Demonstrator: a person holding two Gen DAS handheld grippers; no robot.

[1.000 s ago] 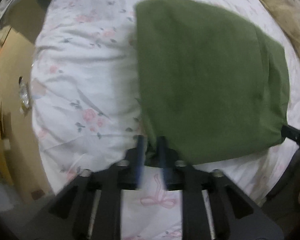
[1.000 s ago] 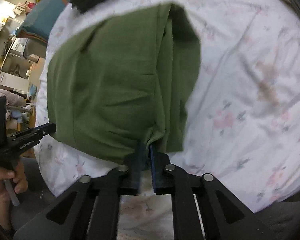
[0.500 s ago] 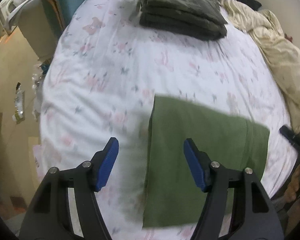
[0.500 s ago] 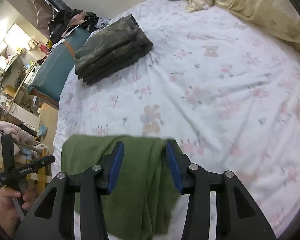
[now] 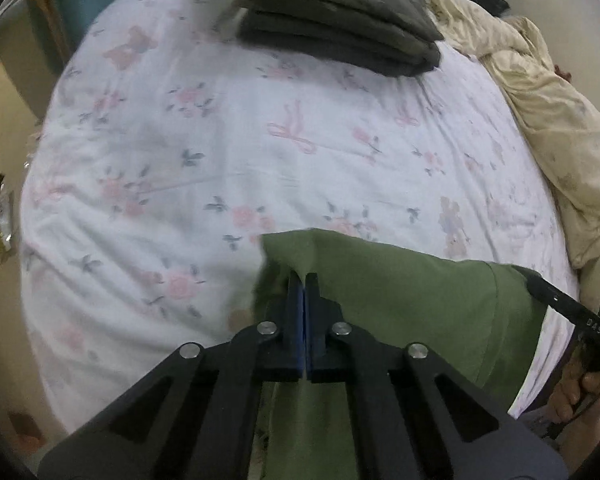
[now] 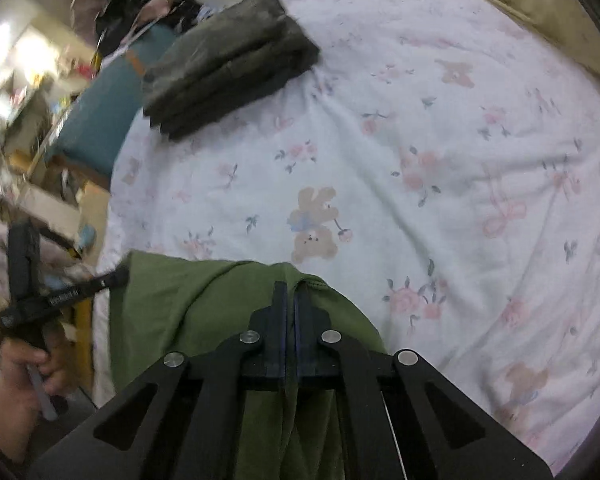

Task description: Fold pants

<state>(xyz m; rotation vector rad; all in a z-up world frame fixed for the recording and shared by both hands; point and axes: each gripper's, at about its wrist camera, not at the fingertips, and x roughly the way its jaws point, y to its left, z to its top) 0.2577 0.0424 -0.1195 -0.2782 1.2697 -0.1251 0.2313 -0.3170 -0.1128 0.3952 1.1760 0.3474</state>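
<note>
Left gripper (image 5: 302,280): black fingers with blue pads, seen pressed together; the jaws have just been closing, and a raised ridge of the folded olive-green cotton pants (image 5: 420,300) is pinched at the tips.

Right gripper (image 6: 290,292): same black build; jaws have just been closing too and are now clamped on the far edge of the green pants (image 6: 204,304), where the cloth is bunched up around the tips.

Pants location: spread flat on the white floral-print bedsheet (image 5: 228,152), directly under and behind both grippers, running between them; the part nearest each camera is covered by the gripper's own frame.

Writing: white lettering is printed on the other gripper's black arm in both views. Something like "DAS" can be made out in the left wrist view, and a longer word in the right wrist view is too blurred to be read.

Ahead of the grippers: a stack of dark grey folded garments (image 5: 340,20) is seen well beyond the fingertips, top edge cut off in the left view.

Far right of the left gripper: a crumpled cream blanket (image 5: 548,120), partly out of frame.

Left of the right gripper: a person's hand (image 6: 28,364) is wrapped around the left gripper's handle; the cluttered room behind it is blurred, so nothing there can be told apart.
</note>
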